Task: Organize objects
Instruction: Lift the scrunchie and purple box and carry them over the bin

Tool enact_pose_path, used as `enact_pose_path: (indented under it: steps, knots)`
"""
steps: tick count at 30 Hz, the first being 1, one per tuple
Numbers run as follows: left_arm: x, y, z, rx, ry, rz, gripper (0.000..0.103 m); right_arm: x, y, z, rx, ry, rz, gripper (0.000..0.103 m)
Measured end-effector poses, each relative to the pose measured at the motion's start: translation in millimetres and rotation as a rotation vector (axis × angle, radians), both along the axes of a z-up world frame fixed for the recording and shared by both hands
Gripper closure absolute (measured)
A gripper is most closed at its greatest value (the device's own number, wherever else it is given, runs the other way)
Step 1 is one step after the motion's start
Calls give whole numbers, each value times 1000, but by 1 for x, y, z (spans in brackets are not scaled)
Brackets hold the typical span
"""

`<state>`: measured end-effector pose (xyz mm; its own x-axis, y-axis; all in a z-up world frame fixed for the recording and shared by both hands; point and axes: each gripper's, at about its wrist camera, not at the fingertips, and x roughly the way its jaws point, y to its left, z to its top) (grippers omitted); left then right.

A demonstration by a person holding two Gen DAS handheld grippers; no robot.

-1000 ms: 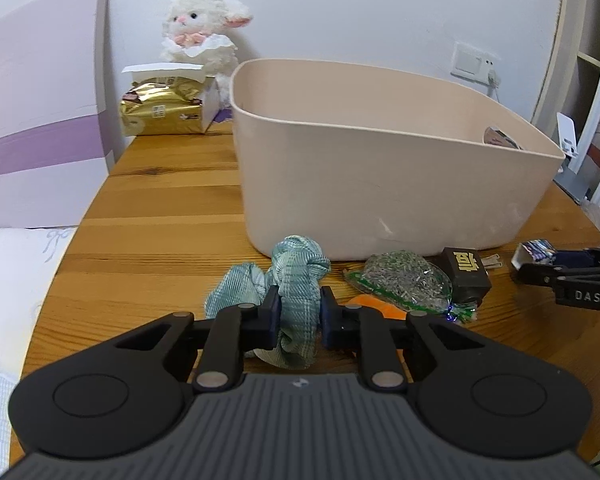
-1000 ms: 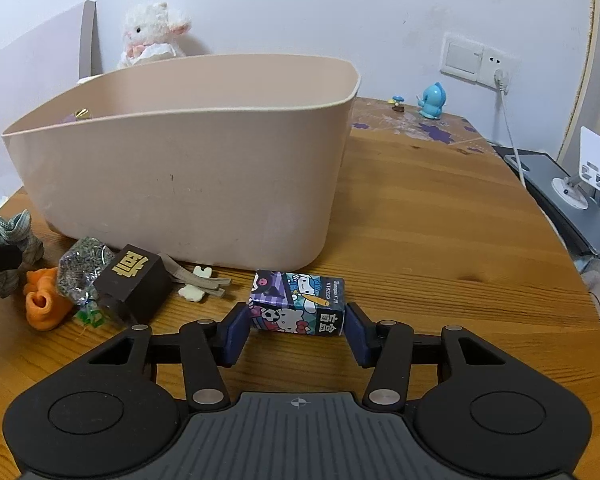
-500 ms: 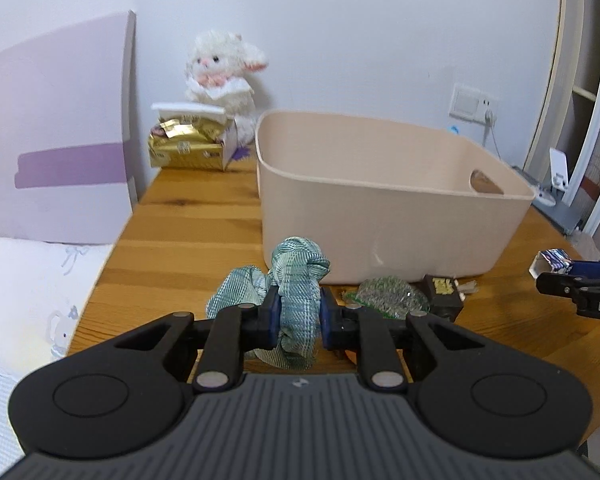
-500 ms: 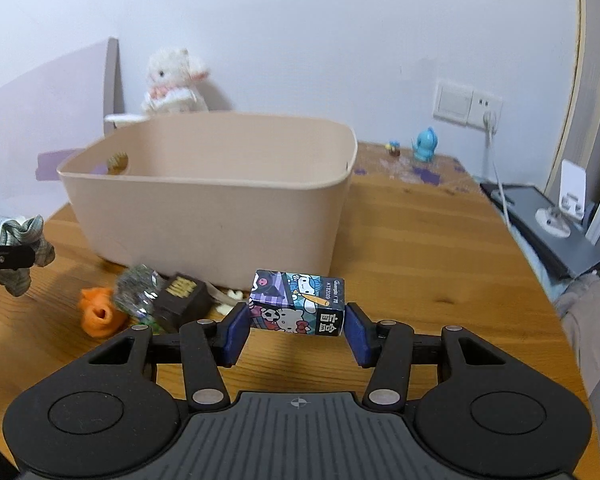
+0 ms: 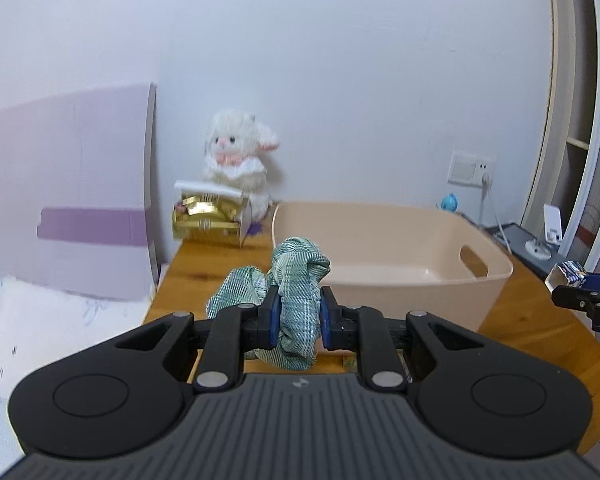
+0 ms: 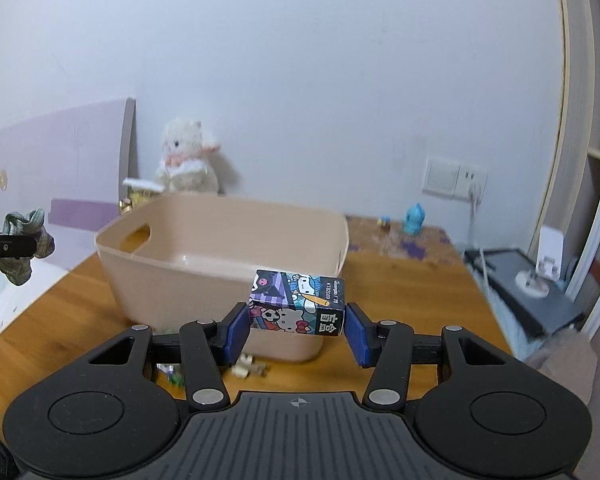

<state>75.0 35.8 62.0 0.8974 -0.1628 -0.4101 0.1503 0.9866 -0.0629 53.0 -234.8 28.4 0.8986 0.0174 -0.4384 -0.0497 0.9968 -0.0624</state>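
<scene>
Carton [image 6: 298,306] lies crosswise in right gripper [image 6: 297,330], above bin [image 6: 220,248].

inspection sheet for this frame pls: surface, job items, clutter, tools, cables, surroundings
Surface: wooden table, bare wood right of the bin.
Job's things: beige bin on the table, nothing seen inside; green scrunchie and cartoon box both held in the air.
Clutter: small pieces on the table at the bin's near wall, too blurred to name.
Grippers: left tool shut on the scrunchie; right tool shut on the box.
Cables: white cord hangs from the wall socket.
Surroundings: plush lamb, gold box, blue figurine, purple board by the wall.
</scene>
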Motion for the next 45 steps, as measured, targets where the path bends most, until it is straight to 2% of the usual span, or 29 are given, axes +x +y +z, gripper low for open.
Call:
enact_pose_path:
  steps: [10,14,19,25,33,37,41,45]
  knots:
    - [24,-20,30,29,-79,-39,82,20,3,28,-29,-85,7,55]
    - [39,-34,32,67,-102,-67,82,38,5,31,-45,-95,14,55]
    - [66,-54,25,105,-87,-105,82,67,12,29,-52,-77,17,55]
    - [101,-76,9,126,-24,-134,82,105,19,16,-86,-16,25,55]
    - [147,-97,-25,163,120,-168,81,148,22,-17,-101,103,41,55]
    - [163,-104,-42,187,182,-161,81,162,21,-30,-104,154,45,54]
    - [173,-104,-54,187,236,-161,81,170,19,-39,-108,191,49,49]
    - [175,-103,-60,186,255,-158,80,174,18,-42,-113,200,43,46]
